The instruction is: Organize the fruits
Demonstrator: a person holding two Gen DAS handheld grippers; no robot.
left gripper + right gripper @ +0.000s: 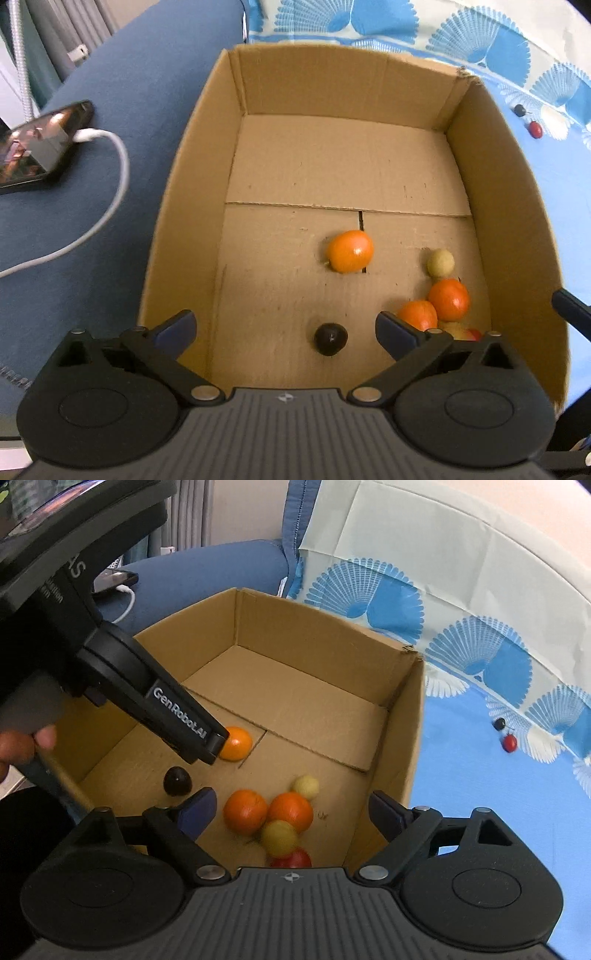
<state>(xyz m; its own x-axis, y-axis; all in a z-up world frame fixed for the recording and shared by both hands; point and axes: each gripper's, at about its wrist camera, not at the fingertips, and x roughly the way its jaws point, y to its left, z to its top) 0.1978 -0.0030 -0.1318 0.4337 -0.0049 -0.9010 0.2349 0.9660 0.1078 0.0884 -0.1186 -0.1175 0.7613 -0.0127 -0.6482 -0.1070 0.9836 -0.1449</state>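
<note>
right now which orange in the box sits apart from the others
The orange alone mid-floor of the box; the other two huddle by the right wall.

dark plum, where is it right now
The dark plum lies on the cardboard box floor, near the front, alone, left of the orange cluster.

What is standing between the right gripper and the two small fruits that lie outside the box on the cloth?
The box wall does. The right gripper is open above the fruit inside the box, and the dark fruit and red fruit lie on the cloth beyond that wall.
</note>
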